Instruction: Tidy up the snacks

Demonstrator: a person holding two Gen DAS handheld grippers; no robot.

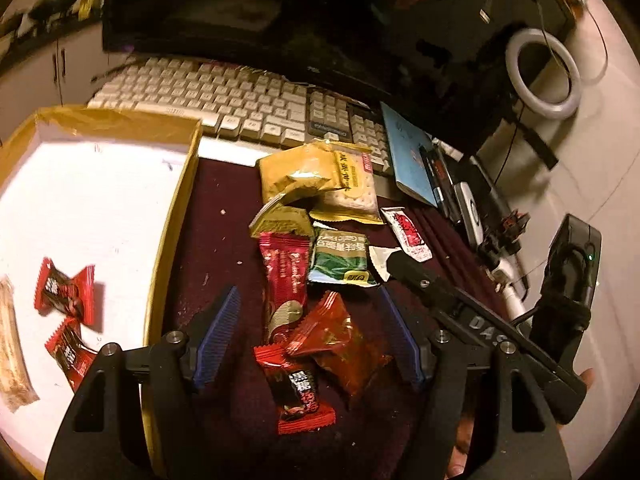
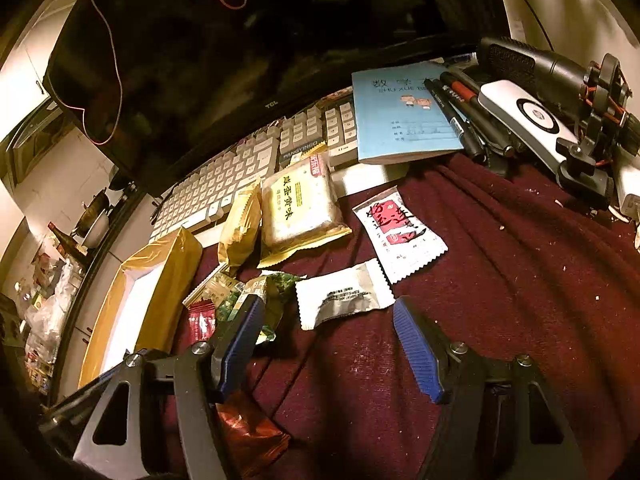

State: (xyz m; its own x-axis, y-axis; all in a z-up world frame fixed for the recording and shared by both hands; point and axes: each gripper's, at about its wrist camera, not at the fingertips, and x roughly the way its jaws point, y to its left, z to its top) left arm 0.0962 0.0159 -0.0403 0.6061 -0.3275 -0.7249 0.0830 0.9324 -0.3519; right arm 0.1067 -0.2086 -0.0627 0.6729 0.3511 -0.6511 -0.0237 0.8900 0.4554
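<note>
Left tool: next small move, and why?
Probably lower the left tool and close on the red candy lying between its open fingers. The box beside it already holds two like candies, so it likely goes there next. The right tool hangs open, holding nothing.

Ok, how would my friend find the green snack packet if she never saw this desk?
Start at the dark red cloth in front of the keyboard, beside the yellow box. In the snack pile's middle lies the green packet, just right of the long red stick packet. It is the only green-and-white wrapper; its neighbours are red, gold or white.
</note>
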